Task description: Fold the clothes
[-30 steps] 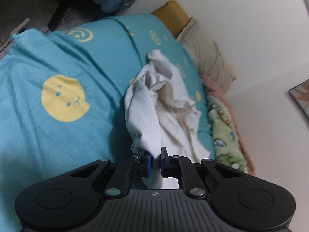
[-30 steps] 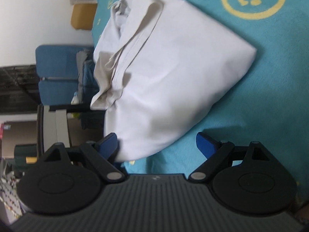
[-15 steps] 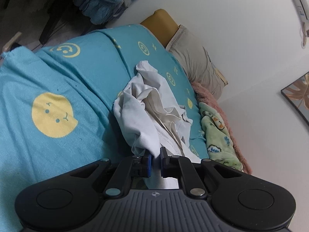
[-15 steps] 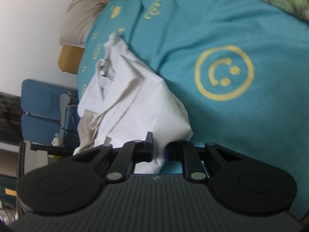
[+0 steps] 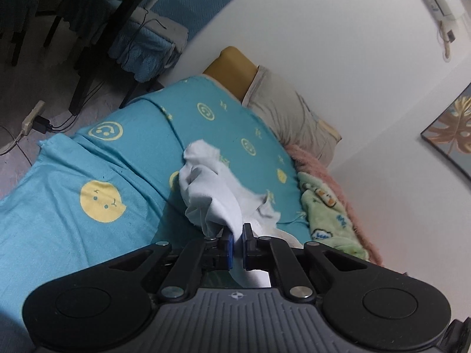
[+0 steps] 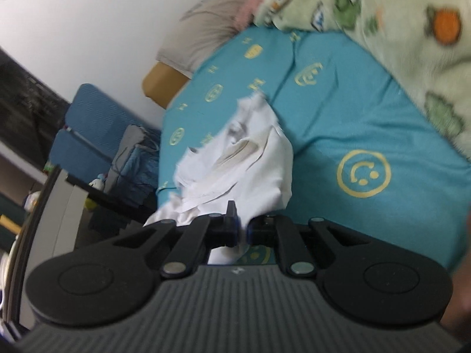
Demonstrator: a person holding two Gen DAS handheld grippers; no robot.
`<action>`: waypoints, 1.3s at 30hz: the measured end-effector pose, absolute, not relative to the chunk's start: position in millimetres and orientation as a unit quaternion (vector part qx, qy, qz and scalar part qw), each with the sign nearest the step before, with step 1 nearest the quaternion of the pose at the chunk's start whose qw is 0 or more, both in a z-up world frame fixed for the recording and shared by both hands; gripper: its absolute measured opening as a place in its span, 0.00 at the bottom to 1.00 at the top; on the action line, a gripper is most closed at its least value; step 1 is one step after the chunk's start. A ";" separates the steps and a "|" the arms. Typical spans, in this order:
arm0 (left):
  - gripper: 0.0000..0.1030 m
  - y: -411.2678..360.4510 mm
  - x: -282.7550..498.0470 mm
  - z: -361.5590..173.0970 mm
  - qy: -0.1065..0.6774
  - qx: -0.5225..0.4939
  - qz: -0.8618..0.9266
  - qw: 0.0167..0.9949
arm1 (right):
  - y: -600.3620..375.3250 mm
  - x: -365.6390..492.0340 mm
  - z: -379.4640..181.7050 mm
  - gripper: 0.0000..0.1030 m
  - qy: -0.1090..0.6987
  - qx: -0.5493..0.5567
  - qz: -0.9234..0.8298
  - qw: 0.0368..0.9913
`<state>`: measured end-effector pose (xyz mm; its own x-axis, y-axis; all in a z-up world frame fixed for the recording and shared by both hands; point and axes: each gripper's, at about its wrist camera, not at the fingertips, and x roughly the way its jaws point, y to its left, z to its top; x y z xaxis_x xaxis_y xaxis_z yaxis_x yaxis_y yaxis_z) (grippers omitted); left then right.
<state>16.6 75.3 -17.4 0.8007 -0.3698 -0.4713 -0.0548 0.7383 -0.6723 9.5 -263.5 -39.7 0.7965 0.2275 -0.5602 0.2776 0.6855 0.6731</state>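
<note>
Left gripper (image 5: 238, 242): fingers nearly together, clamped on white cloth (image 5: 212, 188). Right gripper (image 6: 242, 229): likewise pinching the cloth (image 6: 253, 164); view blurred. Cloth hangs bunched over the teal sheet (image 5: 53, 235), its far end resting at 12 o'clock. Open sheet at 9 o'clock in the left view; green blanket (image 5: 326, 214) borders it at 3 o'clock. No legible writing.

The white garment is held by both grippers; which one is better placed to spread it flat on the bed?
Probably the left. The left gripper pinches the white garment at an edge, with open blue sheet beside it. The right gripper grips a bunched part nearer the green blanket.
</note>
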 end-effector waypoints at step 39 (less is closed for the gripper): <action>0.06 77.0 25.4 -11.4 0.342 -0.358 -0.064 0.867 | -253.5 1.9 -24.6 0.09 0.313 0.379 -0.024 0.871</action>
